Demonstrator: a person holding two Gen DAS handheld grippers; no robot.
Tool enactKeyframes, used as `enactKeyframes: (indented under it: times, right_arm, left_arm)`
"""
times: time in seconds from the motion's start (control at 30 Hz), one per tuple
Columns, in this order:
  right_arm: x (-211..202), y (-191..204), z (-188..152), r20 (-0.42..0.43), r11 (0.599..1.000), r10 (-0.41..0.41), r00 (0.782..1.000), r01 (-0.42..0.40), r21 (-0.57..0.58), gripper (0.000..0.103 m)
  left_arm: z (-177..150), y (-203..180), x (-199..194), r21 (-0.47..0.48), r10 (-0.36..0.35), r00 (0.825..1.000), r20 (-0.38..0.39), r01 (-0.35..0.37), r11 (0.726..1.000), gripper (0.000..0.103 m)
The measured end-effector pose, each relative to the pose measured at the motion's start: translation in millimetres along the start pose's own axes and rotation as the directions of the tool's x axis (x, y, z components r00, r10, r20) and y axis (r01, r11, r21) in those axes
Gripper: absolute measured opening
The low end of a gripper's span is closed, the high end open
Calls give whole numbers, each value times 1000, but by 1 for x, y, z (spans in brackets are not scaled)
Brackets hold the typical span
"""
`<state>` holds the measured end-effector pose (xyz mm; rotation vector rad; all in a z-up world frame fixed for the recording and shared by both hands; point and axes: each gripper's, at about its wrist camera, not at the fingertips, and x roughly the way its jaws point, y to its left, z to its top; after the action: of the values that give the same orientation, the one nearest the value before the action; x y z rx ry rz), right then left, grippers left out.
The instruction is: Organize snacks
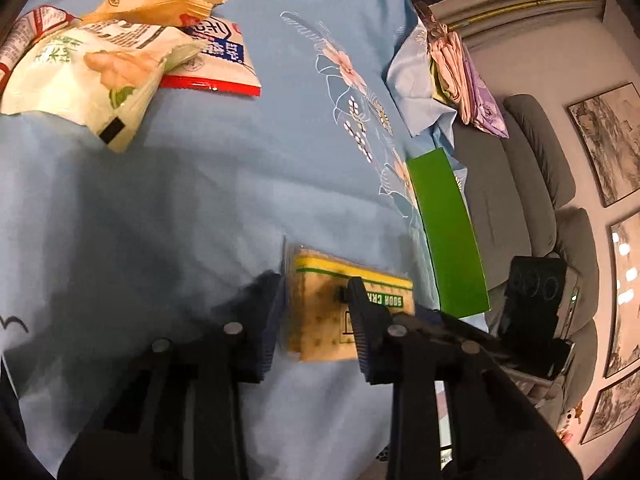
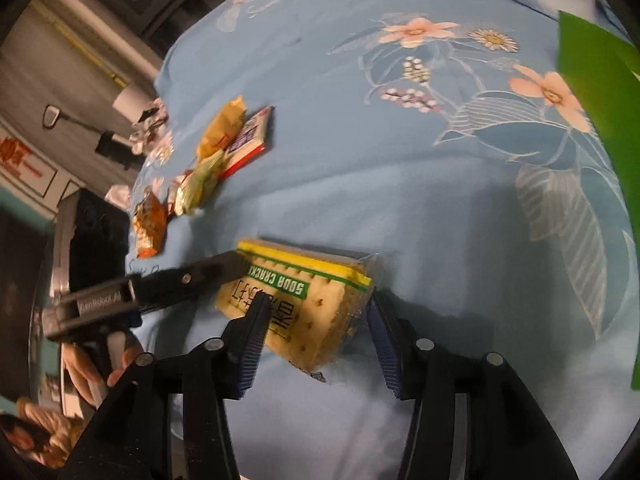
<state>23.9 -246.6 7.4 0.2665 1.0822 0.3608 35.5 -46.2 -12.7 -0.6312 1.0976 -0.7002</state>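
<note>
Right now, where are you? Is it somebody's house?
Probably a home, maybe a living room. A grey sofa stands by a wall with framed paintings, and snack packets lie on a blue flowered cloth.

My right gripper (image 2: 316,320) straddles the cracker packet (image 2: 304,300) on the blue sheet (image 2: 400,160), its pads not clearly pressing. The left gripper (image 2: 236,266) touches the packet's far-left corner. Beyond lie more snacks (image 2: 208,168).
</note>
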Motion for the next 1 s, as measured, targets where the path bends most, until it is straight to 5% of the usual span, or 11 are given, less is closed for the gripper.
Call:
enactKeyframes:
  times: [0.23, 0.37, 0.63, 1.0]
  right_arm:
    - [-8, -4, 1, 51, 999, -41, 998, 41, -7, 49]
    - [-11, -10, -2, 69, 1000, -11, 998, 11, 2, 48]
    - [-43, -16, -2, 153, 1000, 13, 988, -16, 20, 45]
    - [-142, -52, -4, 394, 995, -31, 919, -7, 95, 42]
  left_arm:
    - [-7, -16, 9, 54, 12, 1000, -18, -11, 998, 33]
    - [-6, -18, 11, 25, -2, 1000, -12, 3, 1000, 31]
    - [-12, -56, 7, 125, -5, 1000, 12, 4, 992, 30]
    - [9, -172, 40, 286, -40, 999, 22, 32, 958, 30]
